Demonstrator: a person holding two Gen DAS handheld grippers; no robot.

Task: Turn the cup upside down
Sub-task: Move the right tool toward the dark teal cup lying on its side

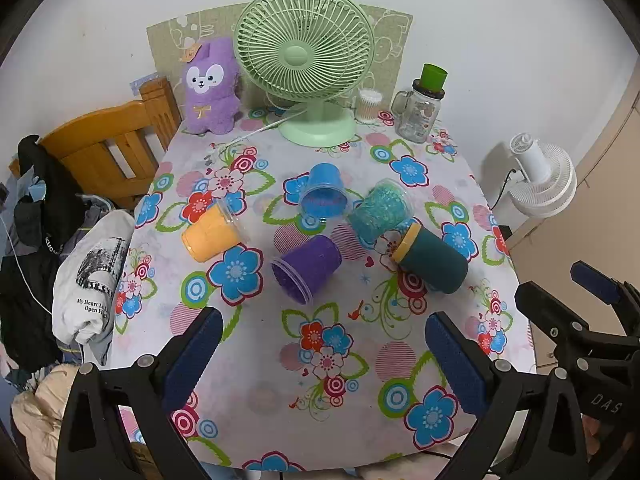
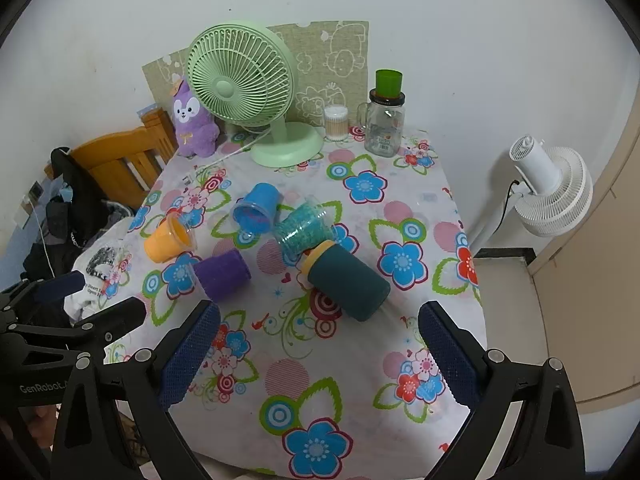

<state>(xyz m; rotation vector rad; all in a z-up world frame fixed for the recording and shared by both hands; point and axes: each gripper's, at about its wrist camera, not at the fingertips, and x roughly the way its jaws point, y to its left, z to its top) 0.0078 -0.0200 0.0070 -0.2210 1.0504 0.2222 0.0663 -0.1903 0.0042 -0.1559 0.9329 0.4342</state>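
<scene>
Several cups lie on their sides on the flowered tablecloth point(image 1: 320, 420): an orange cup point(image 1: 210, 234) point(image 2: 166, 240), a purple cup point(image 1: 306, 268) point(image 2: 222, 274), a blue cup point(image 1: 324, 194) point(image 2: 256, 208), a teal glitter cup point(image 1: 380, 212) point(image 2: 304, 230) and a dark teal cup with a yellow rim point(image 1: 434, 260) point(image 2: 346, 282). My left gripper point(image 1: 324, 360) is open and empty, above the near table edge, short of the purple cup. My right gripper point(image 2: 318, 354) is open and empty, short of the dark teal cup.
At the back stand a green fan point(image 1: 306, 60), a purple plush toy point(image 1: 210, 88), a cotton swab box point(image 1: 368, 106) and a glass jar topped by a green cup point(image 1: 420, 108). A wooden chair point(image 1: 108, 148) with clothes stands left; a white fan point(image 1: 544, 180) stands right.
</scene>
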